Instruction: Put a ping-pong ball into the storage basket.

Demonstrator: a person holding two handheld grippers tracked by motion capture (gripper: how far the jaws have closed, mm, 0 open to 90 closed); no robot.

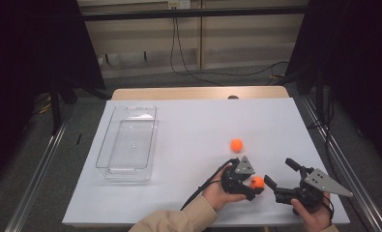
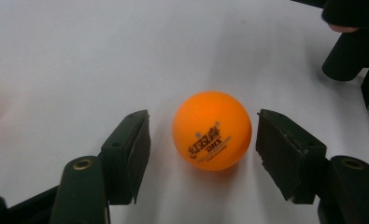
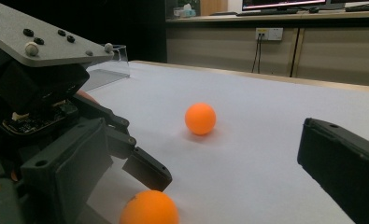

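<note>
An orange ping-pong ball [image 2: 212, 130] with dark print lies on the white table sheet between the jaws of my left gripper [image 2: 203, 154]. A thin gap shows on each side of it, so the pads do not press on it. In the high view this ball [image 1: 257, 182] and the left gripper [image 1: 256, 186] sit near the table's front edge, right of centre. A second orange ball [image 1: 236, 144] rests free farther back, seen also as the far ball [image 3: 200, 118] in the right gripper view. My right gripper [image 1: 280, 173] stands wide open just right of the left one, holding nothing.
A clear plastic tray [image 1: 106, 145] stands empty at the left of the white sheet. The table's front edge runs just below both hands, and the right edge lies close to the right gripper. Dark curtains and cables lie beyond the table.
</note>
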